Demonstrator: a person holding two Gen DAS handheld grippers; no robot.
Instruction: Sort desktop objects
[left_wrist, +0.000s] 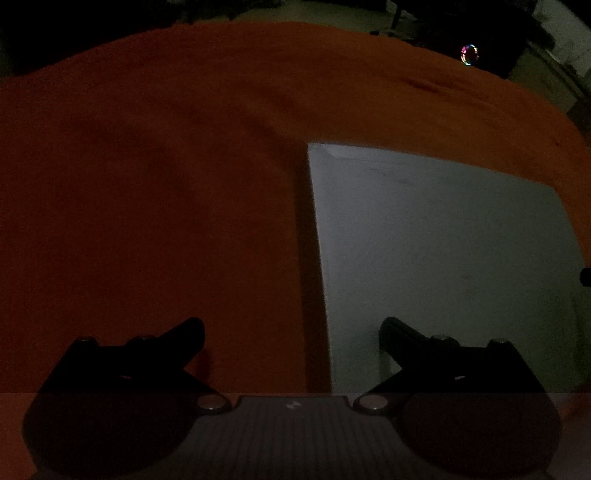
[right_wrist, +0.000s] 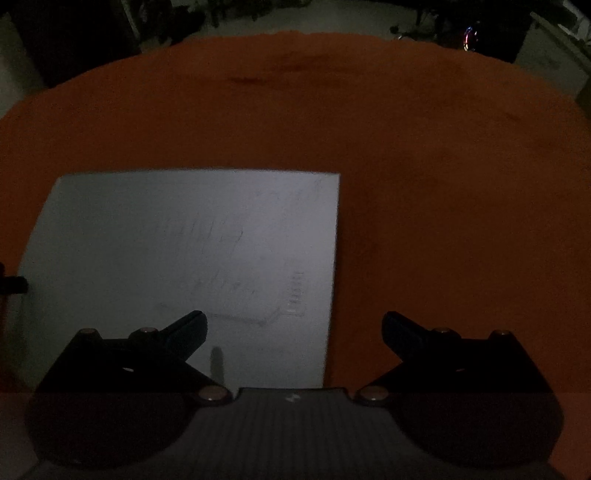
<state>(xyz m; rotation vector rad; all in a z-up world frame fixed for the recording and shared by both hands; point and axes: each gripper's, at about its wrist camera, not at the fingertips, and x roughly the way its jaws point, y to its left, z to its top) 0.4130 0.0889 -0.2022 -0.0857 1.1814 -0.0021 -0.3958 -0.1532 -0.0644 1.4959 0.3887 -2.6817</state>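
The scene is very dim. A pale grey-white rectangular sheet (left_wrist: 443, 258) lies flat on an orange cloth-covered table (left_wrist: 147, 184). In the left wrist view it fills the right half, and my left gripper (left_wrist: 291, 332) hovers open over its left edge, holding nothing. In the right wrist view the same sheet (right_wrist: 184, 251) lies left of centre with faint markings on it. My right gripper (right_wrist: 293, 326) is open and empty above the sheet's right edge, its left finger (right_wrist: 192, 328) over the sheet and its right finger over the cloth (right_wrist: 443, 221).
The far edge of the orange table (right_wrist: 295, 35) curves across the top, with dark room clutter beyond. A small multicoloured glowing ring (left_wrist: 469, 54) shines at the back right. A dark object (right_wrist: 13, 284) pokes in at the sheet's left side.
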